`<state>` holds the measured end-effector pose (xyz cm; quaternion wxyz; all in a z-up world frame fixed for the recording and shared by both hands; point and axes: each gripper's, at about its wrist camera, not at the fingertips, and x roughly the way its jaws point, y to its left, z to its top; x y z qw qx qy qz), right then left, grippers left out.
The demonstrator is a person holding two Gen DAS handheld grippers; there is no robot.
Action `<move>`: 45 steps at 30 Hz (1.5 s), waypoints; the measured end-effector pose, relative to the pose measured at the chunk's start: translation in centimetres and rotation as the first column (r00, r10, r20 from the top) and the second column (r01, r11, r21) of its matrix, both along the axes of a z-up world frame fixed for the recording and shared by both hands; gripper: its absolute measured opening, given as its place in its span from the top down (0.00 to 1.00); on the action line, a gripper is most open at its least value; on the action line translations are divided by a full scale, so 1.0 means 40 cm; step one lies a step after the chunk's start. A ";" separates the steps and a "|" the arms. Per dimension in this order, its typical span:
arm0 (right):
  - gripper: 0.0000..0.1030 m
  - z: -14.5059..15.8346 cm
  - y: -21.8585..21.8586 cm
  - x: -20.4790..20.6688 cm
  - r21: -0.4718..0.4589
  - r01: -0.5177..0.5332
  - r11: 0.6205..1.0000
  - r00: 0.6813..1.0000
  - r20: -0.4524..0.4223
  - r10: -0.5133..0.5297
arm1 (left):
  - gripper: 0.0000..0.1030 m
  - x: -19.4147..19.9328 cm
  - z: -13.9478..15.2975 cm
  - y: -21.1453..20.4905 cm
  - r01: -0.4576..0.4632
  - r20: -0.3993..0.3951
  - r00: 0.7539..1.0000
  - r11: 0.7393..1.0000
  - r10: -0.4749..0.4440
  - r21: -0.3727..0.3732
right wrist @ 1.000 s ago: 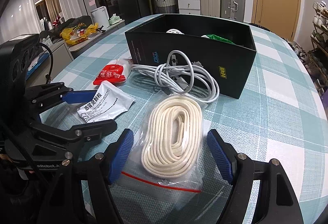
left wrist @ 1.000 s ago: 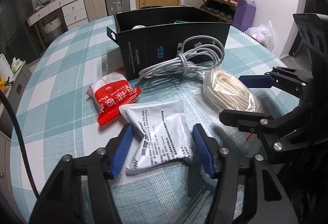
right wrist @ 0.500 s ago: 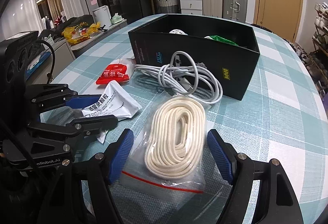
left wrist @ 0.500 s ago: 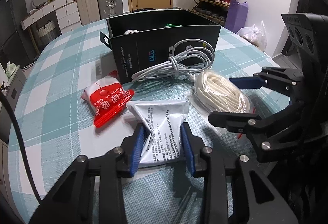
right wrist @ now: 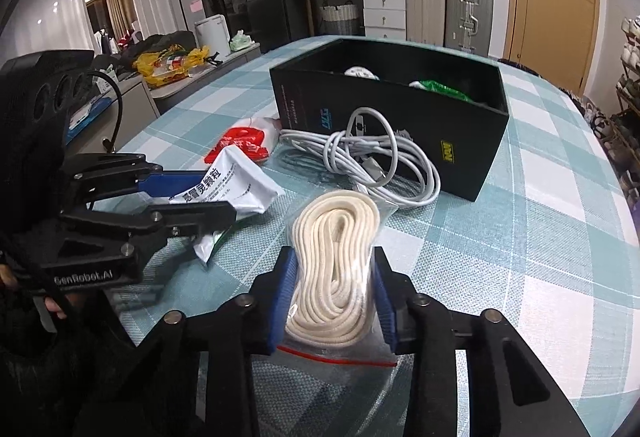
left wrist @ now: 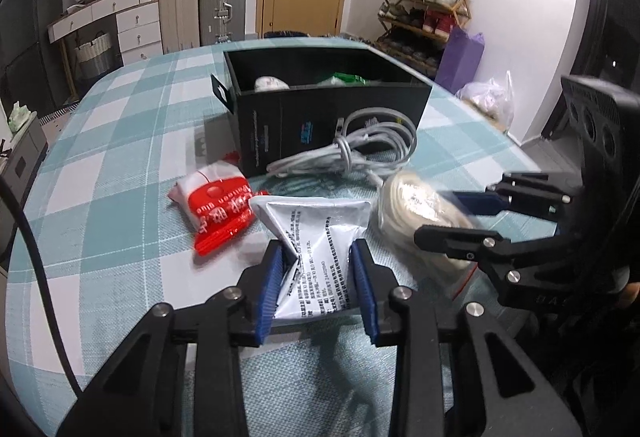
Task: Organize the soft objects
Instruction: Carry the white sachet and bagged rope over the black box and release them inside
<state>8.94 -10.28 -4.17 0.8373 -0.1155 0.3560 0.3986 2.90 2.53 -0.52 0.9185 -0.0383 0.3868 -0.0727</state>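
My left gripper [left wrist: 318,281] is shut on a white printed sachet [left wrist: 320,237], lifted a little off the checked tablecloth; the sachet also shows in the right wrist view [right wrist: 236,189]. My right gripper [right wrist: 334,301] is shut on a clear bag of cream rope [right wrist: 336,249], seen blurred in the left wrist view [left wrist: 416,213]. A red and white packet [left wrist: 218,207] and a coiled white cable [left wrist: 360,153] lie in front of an open black box [left wrist: 320,117] that holds a white item and a green packet.
The round table [left wrist: 120,141] has a teal and white checked cloth. Suitcases, a drawer unit, a door and a shoe rack stand beyond the far edge. The two grippers sit close side by side.
The left gripper closed on the sachet and raised it. The right gripper closed on the rope bag and lifted it slightly. Both views moved nearer the box.
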 end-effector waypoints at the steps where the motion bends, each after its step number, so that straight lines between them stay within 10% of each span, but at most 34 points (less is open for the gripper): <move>1: 0.68 0.005 -0.002 -0.003 0.006 -0.001 1.000 1.000 0.006 0.001 | 0.68 -0.002 0.005 0.002 -0.003 0.008 1.000 1.000 0.003 -0.004; 9: 0.73 0.014 -0.013 -0.004 0.021 0.007 1.000 1.000 0.000 -0.007 | 0.68 -0.005 0.017 0.022 -0.034 0.026 0.999 0.999 0.035 -0.014; 14: 0.50 0.010 -0.003 0.005 0.014 0.032 0.999 0.999 -0.017 -0.032 | 0.68 -0.005 0.017 0.026 -0.041 0.029 0.999 0.999 0.042 -0.016; 28: 0.64 -0.023 0.055 -0.048 -0.105 -0.018 0.994 0.996 0.088 0.027 | 0.68 -0.003 0.030 0.039 -0.060 0.049 0.997 0.998 0.062 -0.028; 45: 0.68 0.071 -0.026 -0.075 0.138 -0.017 0.990 0.992 0.123 -0.001 | 0.68 -0.005 0.091 0.074 -0.083 0.135 0.987 0.994 0.091 -0.068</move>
